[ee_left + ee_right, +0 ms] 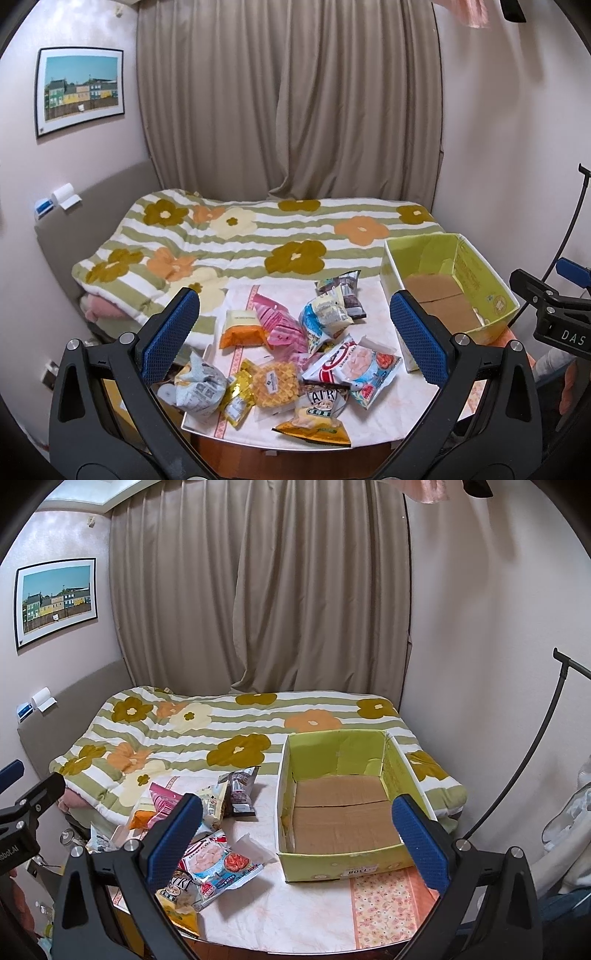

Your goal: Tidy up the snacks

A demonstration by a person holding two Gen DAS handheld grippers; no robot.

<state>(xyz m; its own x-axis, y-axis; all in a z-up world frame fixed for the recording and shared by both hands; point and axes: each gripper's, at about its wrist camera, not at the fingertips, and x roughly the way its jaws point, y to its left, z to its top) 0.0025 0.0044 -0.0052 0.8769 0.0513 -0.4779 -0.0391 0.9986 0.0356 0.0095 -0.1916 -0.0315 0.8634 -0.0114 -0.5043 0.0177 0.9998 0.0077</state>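
Several snack packets lie in a loose pile on the table (384,413): a shrimp-chip bag (356,367), an orange pouch (242,328), a pink packet (279,321), a yellow waffle packet (275,382) and a dark packet (345,291). The shrimp-chip bag also shows in the right wrist view (221,864). An open green cardboard box (332,860) stands empty on the table's right side; it also shows in the left wrist view (495,295). My left gripper (291,332) is open above the pile. My right gripper (297,838) is open, empty, above the box's near left corner.
A bed with a flowered striped quilt (258,236) lies right behind the table. Curtains (288,99) hang at the back. A framed picture (79,90) is on the left wall. A black lamp stand (528,760) curves up at the right.
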